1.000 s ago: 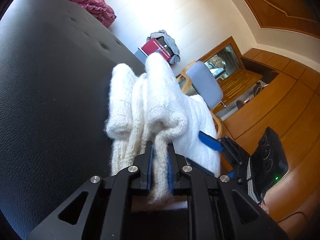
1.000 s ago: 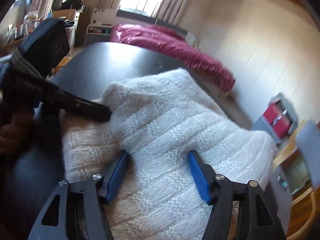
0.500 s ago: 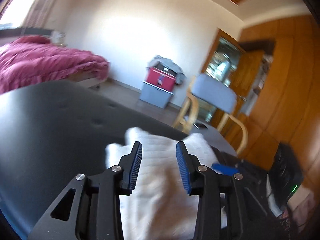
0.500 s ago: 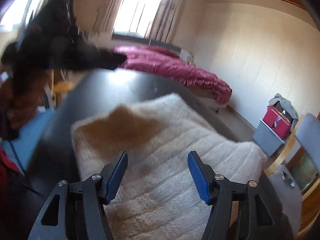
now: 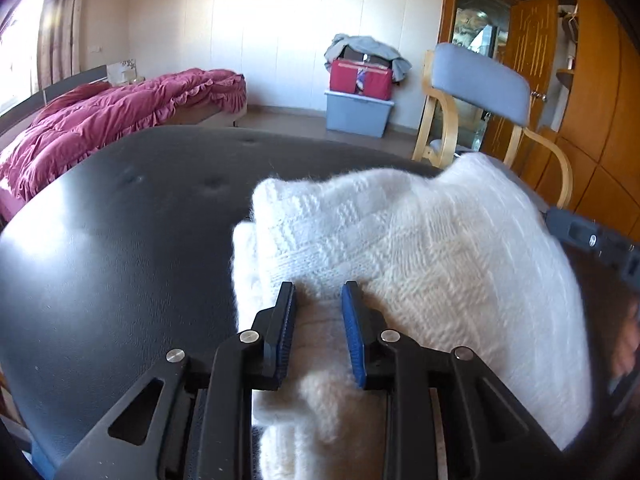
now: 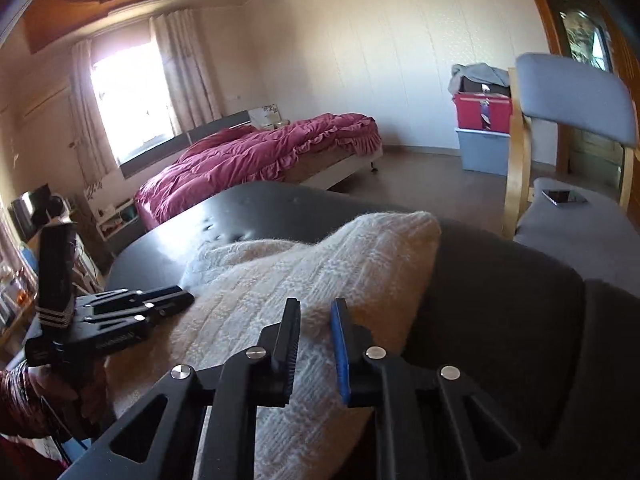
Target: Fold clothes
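While both sets of jaws are closing, the left gripper (image 5: 318,308) has a fold of the white sweater (image 5: 420,264) bunched between its blue pads (image 5: 354,336), which stand a narrow gap apart and touch the wool on both sides. The right gripper (image 6: 316,320) is nearly closed over the sweater's near edge (image 6: 280,292), with knit lying in the slim gap between its pads; whether they truly pinch it cannot be told.

The sweater lies folded in layers on the black padded top (image 5: 120,248), toward its right half as the left camera sees it. In the right wrist view the left gripper reaches in from the left side, its tips on the sweater's left edge, held by a hand (image 6: 60,392) in a patterned sleeve. White lettering on that gripper's side is too small to read.

Past the black top stands a chair (image 5: 480,80) with a grey cushion and a pale wooden frame; a phone (image 6: 564,197) lies on its seat. Farther back, a red box (image 5: 360,78) sits on a grey bin (image 5: 356,114) with grey cloth heaped on top. A bed with a crimson quilt (image 6: 260,156) stands by the curtained window (image 6: 128,100). No label is legible anywhere.
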The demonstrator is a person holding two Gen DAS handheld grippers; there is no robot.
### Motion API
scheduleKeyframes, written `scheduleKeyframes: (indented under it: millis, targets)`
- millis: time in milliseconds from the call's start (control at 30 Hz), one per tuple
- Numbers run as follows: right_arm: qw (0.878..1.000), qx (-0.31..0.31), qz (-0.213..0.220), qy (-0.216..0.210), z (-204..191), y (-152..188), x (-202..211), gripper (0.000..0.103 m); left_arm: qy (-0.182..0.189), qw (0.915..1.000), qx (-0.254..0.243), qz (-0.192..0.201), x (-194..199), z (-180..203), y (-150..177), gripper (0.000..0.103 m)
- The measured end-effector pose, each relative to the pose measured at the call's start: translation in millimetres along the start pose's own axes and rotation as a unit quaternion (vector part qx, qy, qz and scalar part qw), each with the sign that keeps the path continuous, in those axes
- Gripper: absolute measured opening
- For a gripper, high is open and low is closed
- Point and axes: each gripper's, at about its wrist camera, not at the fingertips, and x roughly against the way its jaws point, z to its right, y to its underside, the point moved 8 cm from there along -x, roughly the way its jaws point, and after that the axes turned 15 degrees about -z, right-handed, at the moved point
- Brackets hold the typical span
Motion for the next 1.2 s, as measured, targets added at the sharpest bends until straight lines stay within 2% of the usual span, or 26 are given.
scheduleKeyframes:
  millis: [67, 167, 267, 300, 367, 433, 600, 733, 833, 1033, 1200]
  targets:
    - [1.000, 0.019, -0.007, 0.020, -12.9, -1.0, 2.2, 0.015, 0.016, 0.9998, 0.006, -0.003, -2.0, -1.8, 0.2, 0.027]
    - [0.998, 0.035, -0.022, 0.057, -24.9, -12.7, -6.7, 0.015, 0.022, 0.9997, 0.008, 0.000, -2.0, 0.5, -1.0, 0.027]
    - [0.997, -0.001, -0.051, 0.066, -13.5, -26.7, -20.9, 0.015, 0.031, 0.9994, 0.015, 0.003, -0.2, -1.7, 0.3, 0.027]
    - [0.995, -0.029, -0.066, 0.065, -4.0, -31.1, -30.5, 0.015, 0.036, 0.9992, 0.018, 0.003, -0.1, -3.2, 0.1, 0.027]
    - [0.993, -0.070, -0.094, 0.030, 8.9, -34.1, -52.3, 0.015, 0.043, 0.9987, 0.027, 0.002, -0.8, -6.9, -0.7, 0.028]
    - [0.990, -0.080, -0.118, 0.006, 10.6, -33.0, -71.6, 0.015, 0.045, 0.9985, 0.030, 0.002, -1.5, -8.9, -1.7, 0.028]
    - [0.993, -0.049, -0.111, 0.008, 4.6, -31.0, -78.0, 0.015, 0.044, 0.9986, 0.029, 0.004, -1.4, -9.9, -3.7, 0.028]
    - [0.995, -0.071, -0.064, -0.024, 9.9, -28.6, -48.5, 0.014, 0.058, 0.9976, 0.036, 0.005, -0.5, -12.8, -3.5, 0.028]
    - [0.996, -0.056, -0.061, -0.018, 11.2, -27.0, -18.7, 0.015, 0.055, 0.9979, 0.035, 0.005, -0.1, -11.7, -3.8, 0.028]
    - [0.992, 0.023, -0.121, -0.006, -10.8, -5.0, -14.9, 0.015, 0.041, 0.9986, 0.033, 0.006, 1.7, -10.6, -3.3, 0.028]
    - [0.991, 0.023, -0.132, 0.024, -15.3, 6.7, -43.7, 0.015, 0.024, 0.9986, 0.047, 0.006, 8.4, -19.9, 1.3, 0.030]
